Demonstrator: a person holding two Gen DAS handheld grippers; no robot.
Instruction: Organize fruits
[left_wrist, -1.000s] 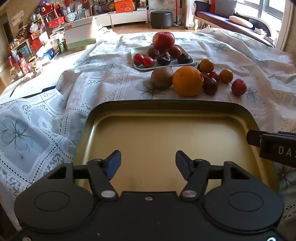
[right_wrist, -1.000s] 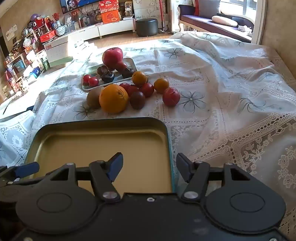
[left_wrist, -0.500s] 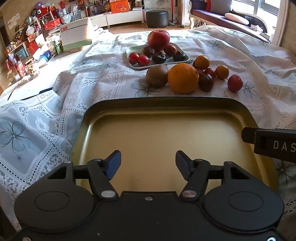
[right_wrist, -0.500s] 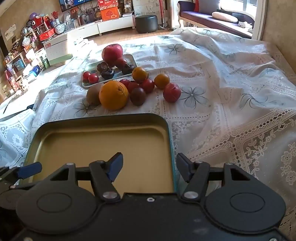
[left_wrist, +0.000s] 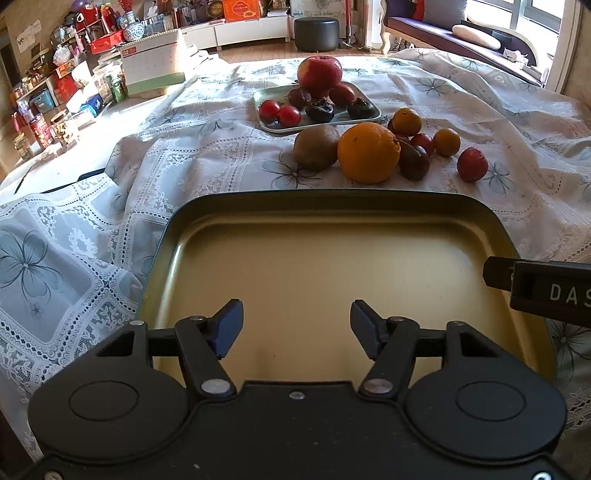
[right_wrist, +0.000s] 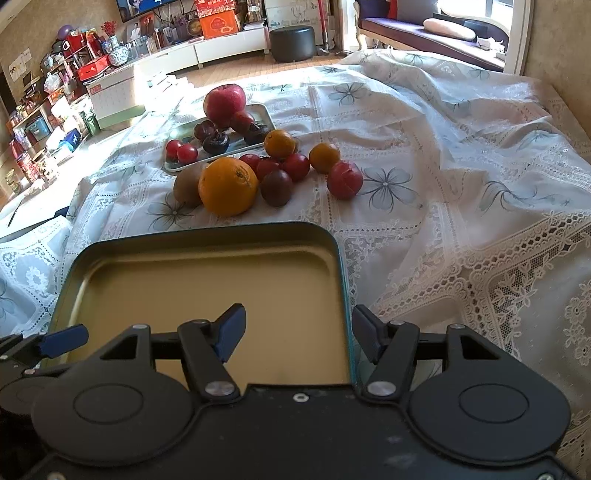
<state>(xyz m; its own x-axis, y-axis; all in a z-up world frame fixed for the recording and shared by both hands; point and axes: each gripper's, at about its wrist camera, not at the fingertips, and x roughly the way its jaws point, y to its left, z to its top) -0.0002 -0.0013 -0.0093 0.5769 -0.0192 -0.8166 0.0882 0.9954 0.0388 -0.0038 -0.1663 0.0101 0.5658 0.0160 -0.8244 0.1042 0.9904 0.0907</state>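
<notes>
1. Orange-skinned, the large round orange (left_wrist: 368, 153) lies on the white lace tablecloth (left_wrist: 207, 155) just beyond the near tray, a brown kiwi (left_wrist: 316, 146) touching its left side and a dark plum (left_wrist: 414, 158) at its right.
2. Smaller tangerines (right_wrist: 324, 157) and red plums (right_wrist: 344, 180) sit loose around them.
3. Behind, a pale green rectangular tray (left_wrist: 273, 127) carries a big red apple (left_wrist: 319, 74), cherry tomatoes (left_wrist: 289, 115) and dark wrinkled fruit (left_wrist: 320, 109).
4. Nearest is an empty gold metal tray with a teal rim (left_wrist: 332, 195).
5. Over it the left gripper (left_wrist: 296, 325) hangs spread wide, grasping nothing.
6. Straddling that tray's right rim, the right gripper (right_wrist: 298, 328) is likewise spread and empty.
</notes>
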